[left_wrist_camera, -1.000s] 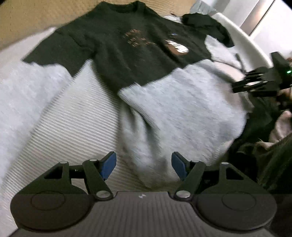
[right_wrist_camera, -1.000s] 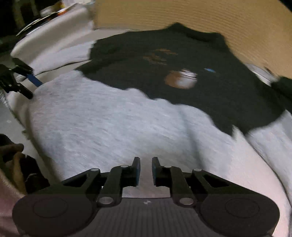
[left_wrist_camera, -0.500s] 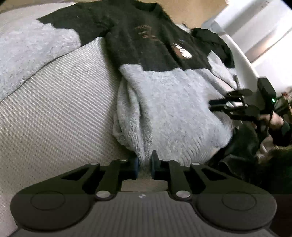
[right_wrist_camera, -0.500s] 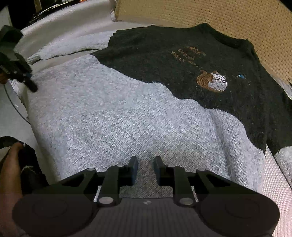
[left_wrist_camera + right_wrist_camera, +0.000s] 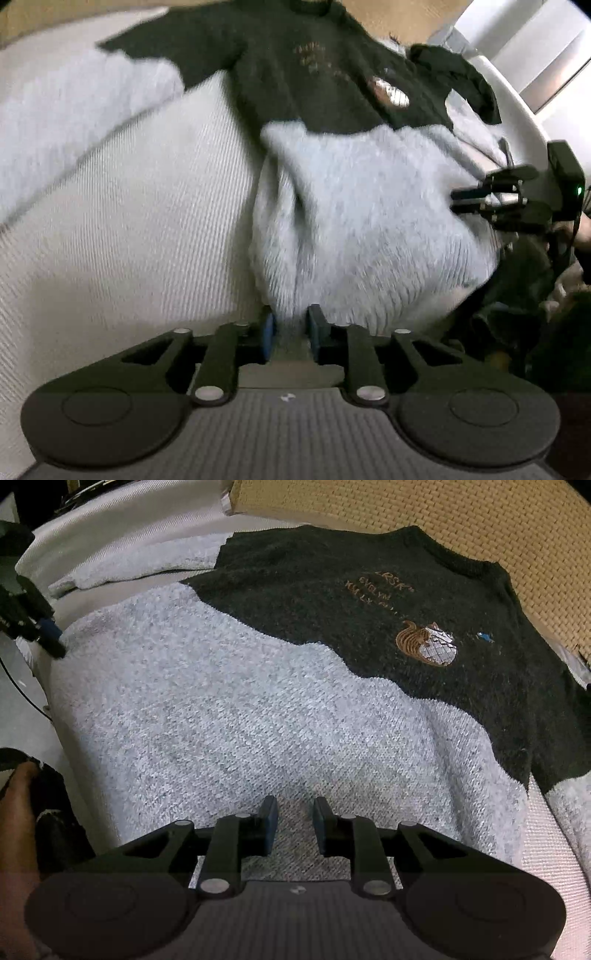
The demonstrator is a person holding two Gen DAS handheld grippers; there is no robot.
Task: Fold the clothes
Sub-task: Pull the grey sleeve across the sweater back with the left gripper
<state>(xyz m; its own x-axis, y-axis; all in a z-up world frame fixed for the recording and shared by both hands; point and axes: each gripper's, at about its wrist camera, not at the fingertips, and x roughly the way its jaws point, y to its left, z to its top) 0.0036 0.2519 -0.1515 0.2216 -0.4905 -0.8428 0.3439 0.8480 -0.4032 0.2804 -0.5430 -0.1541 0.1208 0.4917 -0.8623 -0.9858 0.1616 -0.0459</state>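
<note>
Left gripper [image 5: 290,334]: jaws narrow and just reopened a little from a tighter pinch, with a bunched fold of the sweater's [image 5: 354,221] grey hem between the blue pads [image 5: 266,332], which touch the knit on both sides. Right gripper [image 5: 294,823]: jaws narrow, set over the grey hem of the same sweater [image 5: 258,716]; knit lies between and beneath the pads [image 5: 271,821], but whether they clamp it cannot be told.

One garment is in view, a two-tone sweater, grey in the lower body and sleeves, dark across chest and shoulders. It lies spread ahead of both grippers, collar farthest away. One embroidered squirrel motif [image 5: 426,644] and three short lines of stitched lettering [image 5: 376,594] sit on the dark part, ahead and right of the right gripper.

The sweater rests on a pale ribbed cushion [image 5: 122,229], bare to the left of the left gripper. A tan woven backrest [image 5: 461,524] rises beyond the collar. Each gripper appears at the side of the other's view, both at the hem. No containers are in view.
</note>
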